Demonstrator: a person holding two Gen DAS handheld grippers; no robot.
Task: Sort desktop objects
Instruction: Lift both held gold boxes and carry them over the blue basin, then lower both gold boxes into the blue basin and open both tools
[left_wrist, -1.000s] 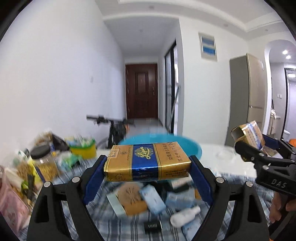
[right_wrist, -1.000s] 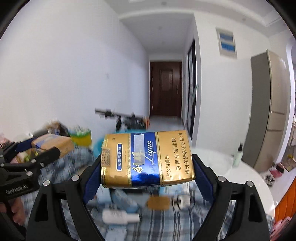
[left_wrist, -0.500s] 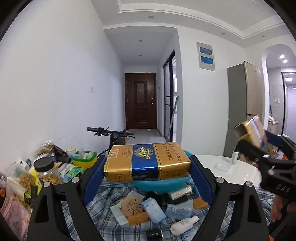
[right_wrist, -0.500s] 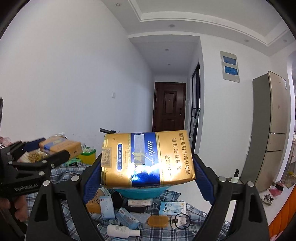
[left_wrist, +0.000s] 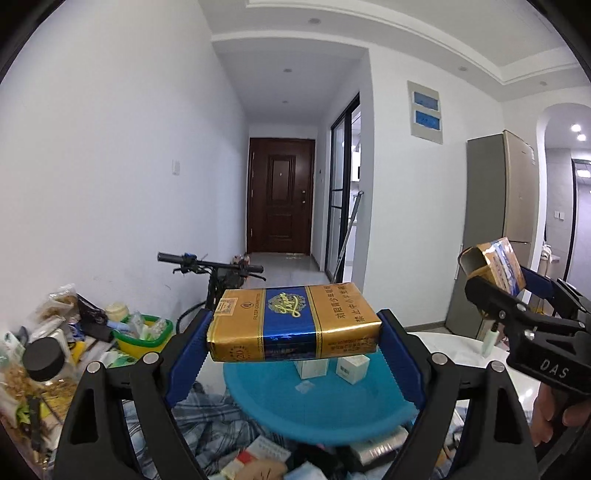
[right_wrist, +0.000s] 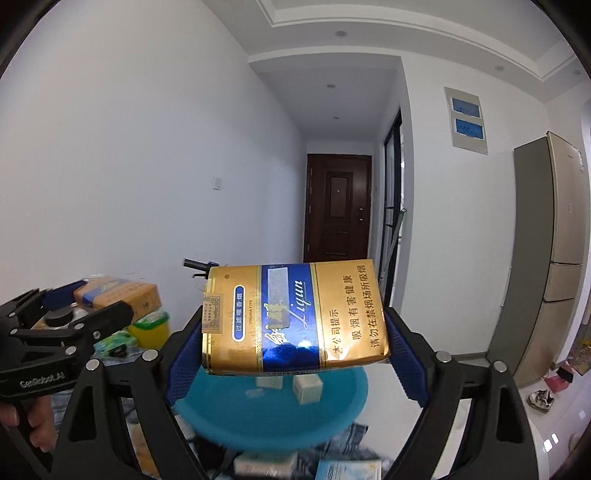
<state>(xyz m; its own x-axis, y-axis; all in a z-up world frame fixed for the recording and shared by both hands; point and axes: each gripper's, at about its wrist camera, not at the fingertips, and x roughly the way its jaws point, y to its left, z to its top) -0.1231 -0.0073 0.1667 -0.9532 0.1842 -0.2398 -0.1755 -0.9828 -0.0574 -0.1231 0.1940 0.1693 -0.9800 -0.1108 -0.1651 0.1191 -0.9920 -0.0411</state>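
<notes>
My left gripper (left_wrist: 293, 350) is shut on a gold and blue cigarette carton (left_wrist: 293, 326), held level by its two ends above a blue basin (left_wrist: 314, 410). My right gripper (right_wrist: 295, 354) is shut on a second gold and blue carton (right_wrist: 293, 317), also gripped at both ends over the blue basin (right_wrist: 273, 417). Two small white boxes (left_wrist: 351, 369) lie inside the basin. In the left wrist view the right gripper (left_wrist: 517, 295) shows at the right edge with its carton (left_wrist: 495, 266). In the right wrist view the left gripper (right_wrist: 96, 299) shows at the left with its carton (right_wrist: 118, 295).
Small boxes and packets (left_wrist: 266, 458) lie on a checked cloth (left_wrist: 210, 424) below the basin. A jar with a black lid (left_wrist: 44, 362), snack bags and a yellow-green bowl (left_wrist: 142, 338) crowd the left side. A white round table (left_wrist: 461, 354) and a bicycle (left_wrist: 218, 273) stand beyond.
Both grippers have lifted and moved forward with their cartons, from above the cluttered cloth to over the blue basin, which now fills the lower middle of both views.
</notes>
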